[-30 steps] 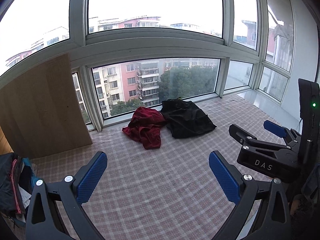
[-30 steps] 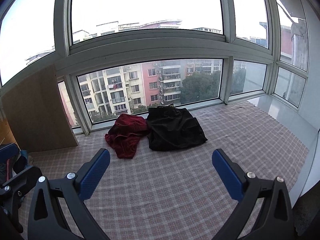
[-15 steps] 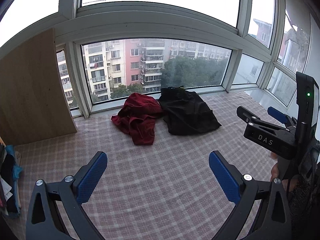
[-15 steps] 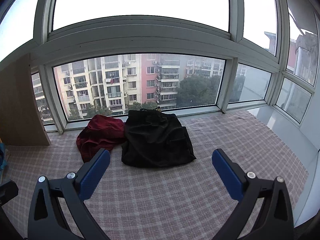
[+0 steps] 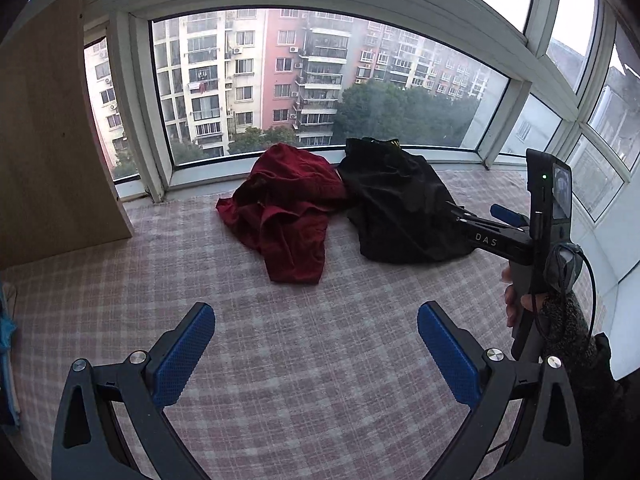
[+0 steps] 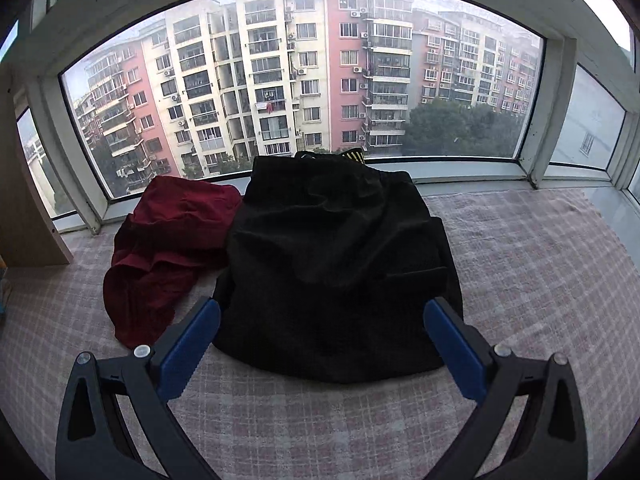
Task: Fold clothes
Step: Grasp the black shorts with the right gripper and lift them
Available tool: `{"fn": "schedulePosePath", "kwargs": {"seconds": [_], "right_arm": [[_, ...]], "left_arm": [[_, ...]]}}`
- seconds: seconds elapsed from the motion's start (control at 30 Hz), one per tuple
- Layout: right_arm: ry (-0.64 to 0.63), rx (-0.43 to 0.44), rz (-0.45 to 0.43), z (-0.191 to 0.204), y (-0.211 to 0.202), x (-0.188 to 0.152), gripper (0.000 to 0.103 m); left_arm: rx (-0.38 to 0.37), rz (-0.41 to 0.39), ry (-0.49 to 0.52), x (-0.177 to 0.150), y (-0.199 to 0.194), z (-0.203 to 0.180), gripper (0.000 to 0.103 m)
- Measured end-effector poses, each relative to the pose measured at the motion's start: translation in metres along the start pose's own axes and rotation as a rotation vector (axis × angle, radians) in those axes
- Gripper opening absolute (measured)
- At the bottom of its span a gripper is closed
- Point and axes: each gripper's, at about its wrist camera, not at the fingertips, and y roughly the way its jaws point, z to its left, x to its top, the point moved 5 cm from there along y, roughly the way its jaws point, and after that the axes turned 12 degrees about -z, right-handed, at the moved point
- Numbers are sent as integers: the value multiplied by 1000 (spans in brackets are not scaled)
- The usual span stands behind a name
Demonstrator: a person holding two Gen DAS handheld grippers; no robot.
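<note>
**Two garments by the window**

A crumpled red garment point(image 5: 286, 216) lies touching a black garment point(image 5: 396, 208) on the checked cloth point(image 5: 300, 360). The left gripper point(image 5: 316, 344) hovers spread wide, empty. The right gripper point(image 5: 486, 224) reaches over the black garment's edge.

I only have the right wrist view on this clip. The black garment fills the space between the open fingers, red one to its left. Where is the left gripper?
Observer: The left gripper hangs open over bare checked cloth, short of both garments and holding nothing.
Operator: Is the right gripper touching the black garment?
Observer: In the left wrist view the right gripper reaches in beside the black garment; contact cannot be told.
Operator: Who holds it?
Observer: A hand in a dark knit sleeve grips its handle.
Operator: And the red garment?
Observer: The red garment lies crumpled, its edge against the black one.
</note>
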Motion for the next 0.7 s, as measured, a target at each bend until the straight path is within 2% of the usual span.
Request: {"fn": "schedulePosePath", "kwargs": {"seconds": [0.13, 0.2, 0.33, 0.37, 0.43, 0.5, 0.53, 0.57, 0.7], "right_arm": [[-7, 35, 72, 10, 44, -4, 103], [-50, 44, 103, 20, 63, -7, 103], [-123, -19, 169, 21, 105, -18, 103], [-108, -6, 188, 19, 110, -21, 103], [-77, 22, 221, 16, 118, -25, 89], [-43, 61, 210, 11, 108, -18, 21], [-26, 80, 204, 9, 103, -15, 10], [-9, 99, 198, 7, 98, -12, 5], [56, 144, 154, -7, 64, 14, 5]], "left_arm": [[22, 40, -5, -8, 20, 13, 102], [22, 65, -20, -13, 28, 20, 102], [23, 101, -50, -20, 38, 32, 102], [23, 106, -54, -21, 39, 33, 102], [25, 112, -51, -23, 39, 36, 102], [33, 114, -44, -24, 38, 38, 102], [36, 114, -42, -25, 38, 39, 102], [38, 115, -41, -26, 37, 40, 102], [25, 121, -53, -28, 33, 41, 102]]}}
